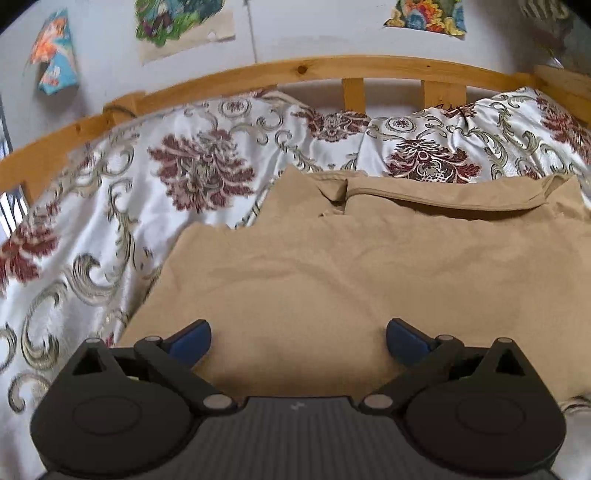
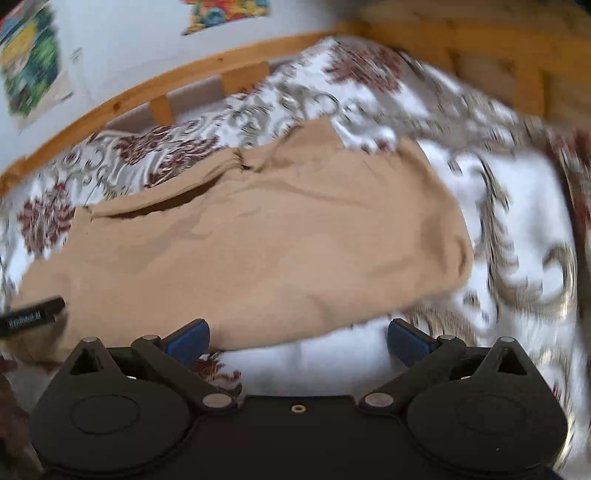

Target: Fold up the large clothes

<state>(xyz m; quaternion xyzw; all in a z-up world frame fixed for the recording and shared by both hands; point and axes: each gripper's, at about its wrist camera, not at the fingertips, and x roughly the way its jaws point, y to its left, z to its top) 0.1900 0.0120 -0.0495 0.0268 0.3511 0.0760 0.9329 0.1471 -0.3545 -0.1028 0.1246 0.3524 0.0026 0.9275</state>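
A large tan garment [image 1: 332, 266] lies folded flat on the floral bedspread [image 1: 110, 221]. Its collar edge is at the far side. My left gripper [image 1: 298, 341] is open and empty, hovering over the garment's near part. In the right wrist view the same garment [image 2: 258, 243] lies ahead and to the left. My right gripper [image 2: 298, 341] is open and empty, just off the garment's near right edge, over the bedspread [image 2: 517, 206]. The left gripper's black body [image 2: 33, 314] shows at the far left of that view. The right view is blurred.
A wooden bed rail [image 1: 332, 68] runs along the far side of the bed against a white wall with colourful pictures [image 1: 177, 22]. More wooden frame [image 2: 498, 55] stands at the right end.
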